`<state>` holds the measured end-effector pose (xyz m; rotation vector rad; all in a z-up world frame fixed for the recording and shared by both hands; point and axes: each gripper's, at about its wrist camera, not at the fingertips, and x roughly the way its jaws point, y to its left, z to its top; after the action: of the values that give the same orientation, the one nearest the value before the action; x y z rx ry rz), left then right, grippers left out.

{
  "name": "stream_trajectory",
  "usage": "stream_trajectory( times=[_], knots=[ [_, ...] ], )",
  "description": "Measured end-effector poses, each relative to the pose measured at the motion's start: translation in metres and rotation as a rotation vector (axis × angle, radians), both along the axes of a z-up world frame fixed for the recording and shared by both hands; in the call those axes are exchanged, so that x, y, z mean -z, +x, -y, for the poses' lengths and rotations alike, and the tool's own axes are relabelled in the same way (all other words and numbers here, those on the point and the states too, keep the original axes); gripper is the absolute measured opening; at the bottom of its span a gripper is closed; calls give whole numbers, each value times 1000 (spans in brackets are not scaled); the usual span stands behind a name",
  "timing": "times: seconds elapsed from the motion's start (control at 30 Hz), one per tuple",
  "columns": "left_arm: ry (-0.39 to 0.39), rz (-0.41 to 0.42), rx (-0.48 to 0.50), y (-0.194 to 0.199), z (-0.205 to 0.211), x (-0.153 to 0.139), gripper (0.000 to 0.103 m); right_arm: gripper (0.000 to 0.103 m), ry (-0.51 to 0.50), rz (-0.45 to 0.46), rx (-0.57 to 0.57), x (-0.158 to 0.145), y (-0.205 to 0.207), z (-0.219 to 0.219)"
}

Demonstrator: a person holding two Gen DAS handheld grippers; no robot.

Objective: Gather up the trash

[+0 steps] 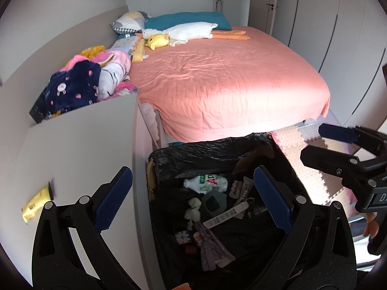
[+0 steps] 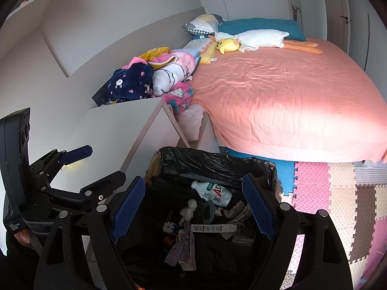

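Observation:
A bin lined with a black bag stands on the floor between the white cabinet and the bed. In it lie a white plastic bottle, wrappers and paper scraps. My left gripper hovers over the bin's left side, open and empty. My right gripper hangs over the bin too, open with nothing between its fingers. A yellow wrapper lies on the cabinet top, to the left of the left gripper.
The white cabinet stands close against the bin's left side. Behind is a bed with a pink sheet, plush toys and a heap of clothes. Coloured foam mats cover the floor on the right.

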<state>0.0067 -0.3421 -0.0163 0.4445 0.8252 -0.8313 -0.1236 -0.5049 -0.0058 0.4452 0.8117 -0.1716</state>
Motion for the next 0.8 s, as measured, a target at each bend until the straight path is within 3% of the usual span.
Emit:
stream_trajectory(
  times=[0.8],
  knots=[
    [3, -19, 0, 4, 0, 3, 97, 83, 0, -4, 2, 0, 1, 1]
  ],
)
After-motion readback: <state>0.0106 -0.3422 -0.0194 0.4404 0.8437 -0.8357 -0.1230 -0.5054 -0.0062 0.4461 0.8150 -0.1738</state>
